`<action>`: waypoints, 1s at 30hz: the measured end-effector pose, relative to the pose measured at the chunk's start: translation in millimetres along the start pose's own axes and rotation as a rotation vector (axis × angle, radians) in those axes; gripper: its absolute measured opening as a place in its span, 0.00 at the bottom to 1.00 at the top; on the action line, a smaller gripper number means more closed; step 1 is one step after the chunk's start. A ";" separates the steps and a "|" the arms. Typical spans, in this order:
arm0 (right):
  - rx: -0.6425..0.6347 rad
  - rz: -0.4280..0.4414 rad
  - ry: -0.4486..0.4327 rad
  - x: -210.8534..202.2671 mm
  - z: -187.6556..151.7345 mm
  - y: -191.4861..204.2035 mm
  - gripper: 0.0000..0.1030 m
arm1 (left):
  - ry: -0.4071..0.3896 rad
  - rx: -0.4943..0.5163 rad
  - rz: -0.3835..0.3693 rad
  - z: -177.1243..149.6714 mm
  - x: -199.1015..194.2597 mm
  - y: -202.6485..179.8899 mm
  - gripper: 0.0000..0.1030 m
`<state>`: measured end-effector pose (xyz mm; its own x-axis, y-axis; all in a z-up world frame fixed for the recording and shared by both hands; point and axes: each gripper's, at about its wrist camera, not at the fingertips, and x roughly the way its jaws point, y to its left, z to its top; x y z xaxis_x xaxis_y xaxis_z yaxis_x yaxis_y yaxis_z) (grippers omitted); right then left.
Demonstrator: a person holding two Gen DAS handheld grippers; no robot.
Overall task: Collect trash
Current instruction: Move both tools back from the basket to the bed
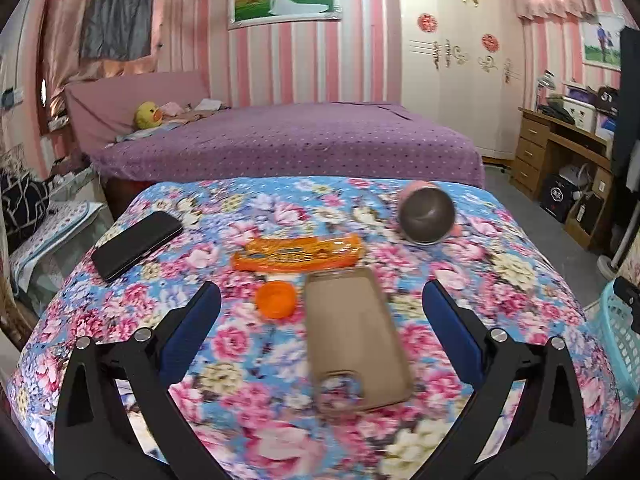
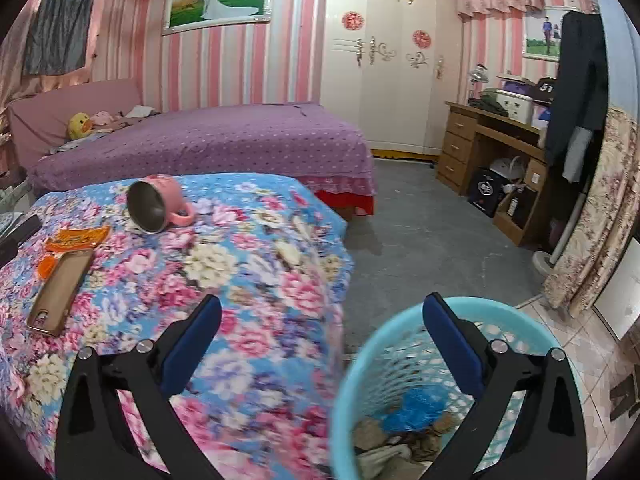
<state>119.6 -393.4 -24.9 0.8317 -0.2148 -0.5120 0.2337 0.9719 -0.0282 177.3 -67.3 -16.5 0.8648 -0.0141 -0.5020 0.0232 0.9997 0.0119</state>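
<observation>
Blurred trash in the basket, half hidden behind right hand-held gripper.

**Not legible from my feeds**

- Basket: cut by the right edge in my left view; in my right view its near rim runs off the bottom.
- Basket contents: blurred; I make out blue and brown scraps, kind unclear.
- Wrapper: print too smeared to read.
- Phone: clipped at my right view's left edge.
</observation>
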 end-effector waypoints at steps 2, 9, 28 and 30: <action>-0.003 0.016 0.003 2.7 0.6 10.2 0.95 | 0.011 0.002 0.014 -2.1 4.6 11.3 0.95; -0.016 0.040 0.015 10.8 0.4 34.0 0.95 | 0.087 -0.042 0.050 -12.9 24.9 54.7 0.95; -0.037 0.060 0.066 38.4 0.5 61.1 0.95 | 0.357 -0.056 0.013 -19.1 113.0 60.3 0.76; -0.040 0.060 0.068 40.4 1.6 64.1 0.95 | 0.349 -0.050 -0.001 -14.4 118.0 57.7 0.66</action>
<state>168.9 -339.9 -46.0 0.8071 -0.1502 -0.5709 0.1627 0.9862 -0.0295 273.4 -11.0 -87.5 0.6409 -0.0158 -0.7674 -0.0081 0.9996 -0.0273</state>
